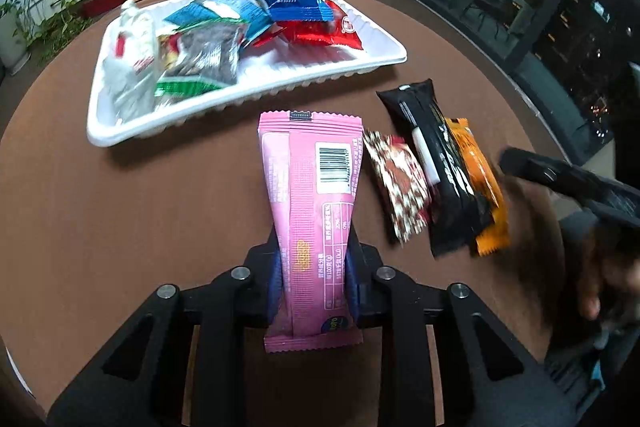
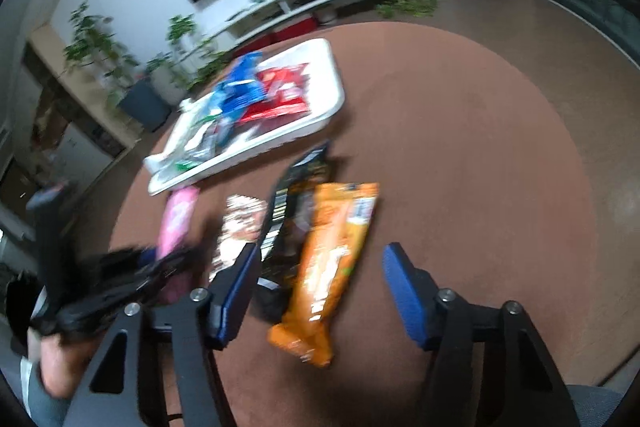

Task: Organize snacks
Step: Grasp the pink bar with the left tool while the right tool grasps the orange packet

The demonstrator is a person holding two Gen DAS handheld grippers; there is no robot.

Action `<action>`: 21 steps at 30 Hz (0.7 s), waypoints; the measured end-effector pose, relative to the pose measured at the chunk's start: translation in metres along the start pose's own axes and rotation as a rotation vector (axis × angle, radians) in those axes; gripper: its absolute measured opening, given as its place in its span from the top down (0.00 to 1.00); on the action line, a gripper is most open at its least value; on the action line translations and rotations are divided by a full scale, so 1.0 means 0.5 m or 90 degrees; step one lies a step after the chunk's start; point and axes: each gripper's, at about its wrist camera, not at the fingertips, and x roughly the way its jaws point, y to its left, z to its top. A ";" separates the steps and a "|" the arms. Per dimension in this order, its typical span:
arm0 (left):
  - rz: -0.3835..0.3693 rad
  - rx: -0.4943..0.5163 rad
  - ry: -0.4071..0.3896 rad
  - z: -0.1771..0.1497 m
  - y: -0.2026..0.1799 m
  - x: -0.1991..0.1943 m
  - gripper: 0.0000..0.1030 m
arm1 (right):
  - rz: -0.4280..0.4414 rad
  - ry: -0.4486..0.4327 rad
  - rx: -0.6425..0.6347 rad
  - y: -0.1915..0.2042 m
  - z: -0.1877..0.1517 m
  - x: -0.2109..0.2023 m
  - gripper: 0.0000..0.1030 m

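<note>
My left gripper (image 1: pixel 312 267) clamped the pink packet (image 1: pixel 310 195) — best carried level to the tray (image 1: pixel 360 67); right gripper (image 2: pixel 316 291) gaped wide.

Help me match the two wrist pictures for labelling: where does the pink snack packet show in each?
Left wrist view: the pink snack packet fills the lower centre, clamped between the left gripper's jaws.
Right wrist view: it sits at lower left, blurred, left of the right gripper, whose jaws are open.
Shared landmark: the white tray of snacks lies just beyond the packet in both.
</note>
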 end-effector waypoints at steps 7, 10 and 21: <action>-0.019 -0.033 -0.014 -0.069 -0.011 -0.025 0.78 | -0.025 0.044 -0.025 0.013 -0.009 0.037 0.37; -0.020 -0.045 -0.024 -0.088 -0.015 -0.037 0.78 | -0.044 0.050 -0.036 0.024 0.001 0.046 0.37; -0.024 -0.069 -0.035 -0.120 -0.023 -0.056 0.78 | -0.130 0.052 -0.163 0.089 0.012 0.092 0.37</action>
